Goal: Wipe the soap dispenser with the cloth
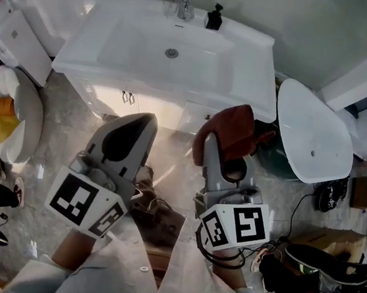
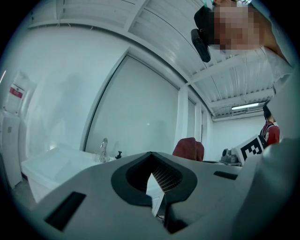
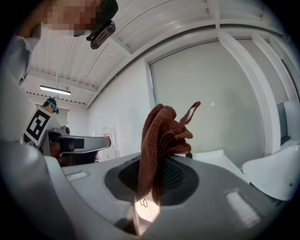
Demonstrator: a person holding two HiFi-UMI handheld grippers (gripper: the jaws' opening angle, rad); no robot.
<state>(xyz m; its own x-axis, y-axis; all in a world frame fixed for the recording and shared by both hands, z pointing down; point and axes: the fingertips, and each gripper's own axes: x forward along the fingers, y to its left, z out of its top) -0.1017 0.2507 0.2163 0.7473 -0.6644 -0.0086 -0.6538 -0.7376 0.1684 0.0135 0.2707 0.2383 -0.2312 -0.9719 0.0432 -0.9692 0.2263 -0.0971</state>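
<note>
Right gripper (image 3: 154, 159) clamps cloth (image 3: 161, 129); left gripper (image 2: 151, 155) closed, empty.

No legible text anywhere; red-white wall label (image 2: 17, 91), far left of left gripper (image 2: 151, 154), is too blurred.

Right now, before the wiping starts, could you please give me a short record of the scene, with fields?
Left tongs: shut, empty
Right tongs: shut on the brown cloth
Soap dispenser: black, on the sink rim, right of the faucet
Wiping: not yet begun
</note>
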